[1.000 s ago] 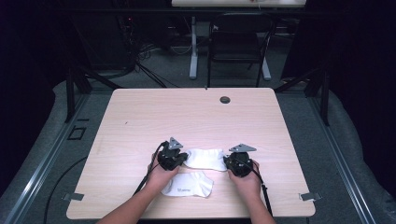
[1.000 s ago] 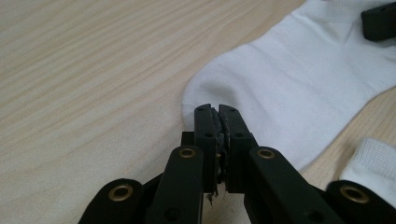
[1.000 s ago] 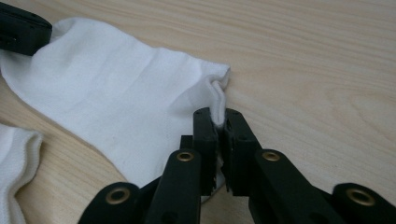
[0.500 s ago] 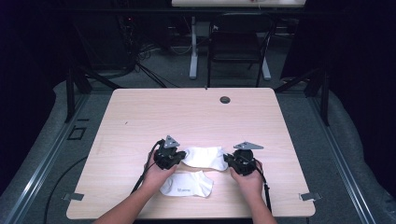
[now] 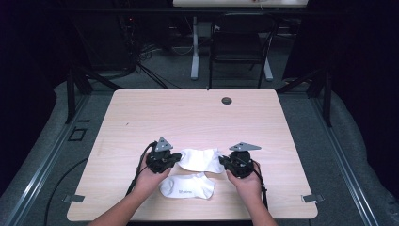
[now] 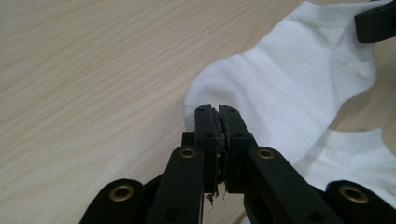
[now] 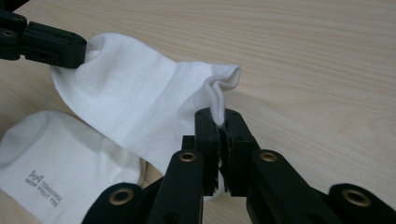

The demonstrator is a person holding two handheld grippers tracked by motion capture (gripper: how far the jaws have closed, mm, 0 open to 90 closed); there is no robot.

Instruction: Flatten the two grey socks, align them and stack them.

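1. Left gripper [image 5: 175,159] is clamped on the sock [image 5: 201,159] toe; the pinched cloth itself is hidden.
2. Right gripper [image 5: 223,162] grips its cuff.
3. Second sock [image 5: 187,186] lies just under it, part covered.

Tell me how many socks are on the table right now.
2. One white sock is stretched between the left gripper and right gripper, pinched at both ends. The second sock lies flat on the table, nearer the person.
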